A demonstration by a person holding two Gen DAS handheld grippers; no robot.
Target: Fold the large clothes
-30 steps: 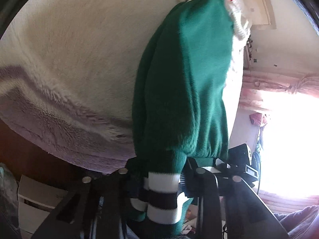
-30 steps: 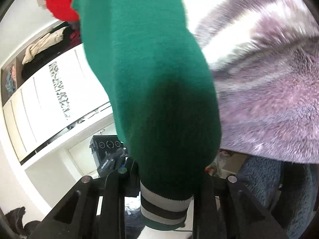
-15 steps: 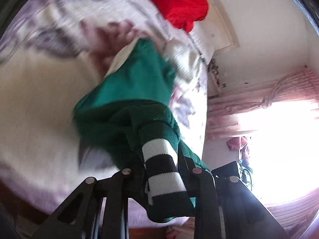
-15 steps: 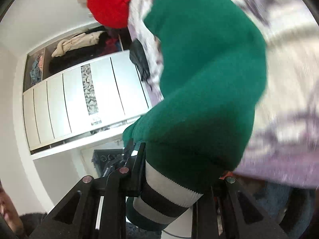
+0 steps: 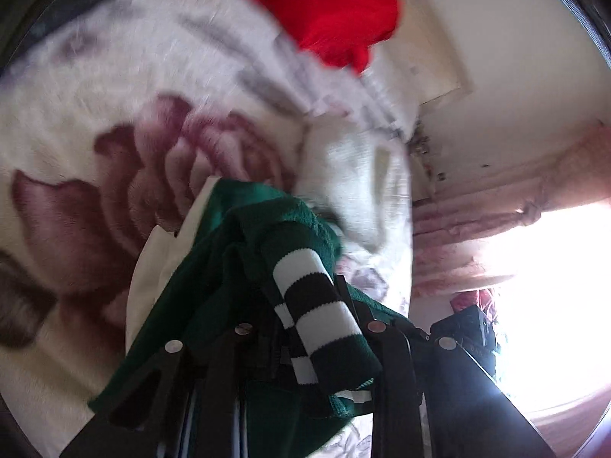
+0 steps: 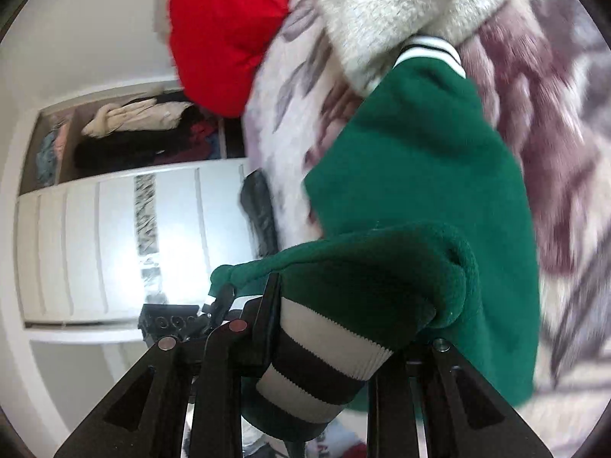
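Floral blanket [image 5: 114,175] covers the bed. Green sweater [image 6: 420,175] lies across it — red garment [image 6: 225,26] at the far edge. Left hand-held gripper [image 5: 305,328] clamps one striped cuff [image 5: 317,313]; right hand-held gripper [image 6: 328,343] clamps the other cuff [image 6: 324,358].

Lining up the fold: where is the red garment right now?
The red garment lies at the top of both views on the floral blanket, beyond the green sweater.
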